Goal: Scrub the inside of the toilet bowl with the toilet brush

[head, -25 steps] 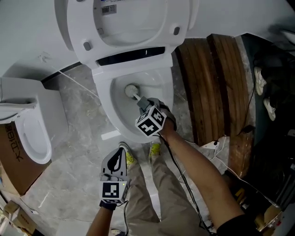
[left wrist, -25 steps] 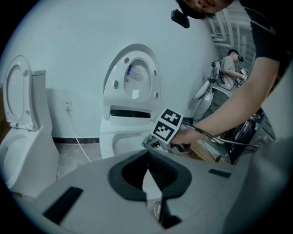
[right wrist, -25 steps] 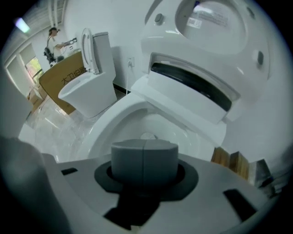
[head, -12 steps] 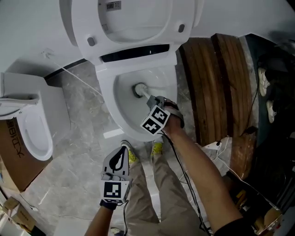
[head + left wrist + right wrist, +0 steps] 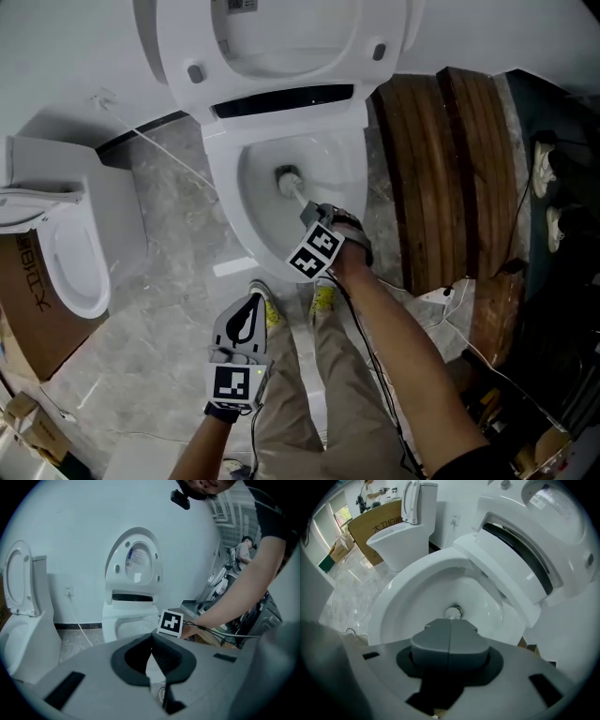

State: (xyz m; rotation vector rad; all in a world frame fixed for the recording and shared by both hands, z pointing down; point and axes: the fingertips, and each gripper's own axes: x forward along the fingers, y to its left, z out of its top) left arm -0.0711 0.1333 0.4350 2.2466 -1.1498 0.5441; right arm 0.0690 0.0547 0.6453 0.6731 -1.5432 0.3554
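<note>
You are mid-scrub: your right gripper (image 5: 314, 216) is clamped tight on the toilet brush (image 5: 288, 178), whose head sits low in the toilet bowl (image 5: 221, 204). Next, sweep it around the bowl's sides. Your left gripper (image 5: 242, 323) hangs closed and empty.

Handle: the near end of the toilet brush (image 5: 291, 184) shaft is buried in the closed right claw (image 5: 309, 214); the right gripper view shows only the head.
Lid: the toilet lid (image 5: 281, 37) beyond that claw runs off the top edge; its label (image 5: 239, 6) is unreadably small.
Neighbour: a second toilet (image 5: 66, 272), left of the left claw (image 5: 249, 305), is cut by the edge.
</note>
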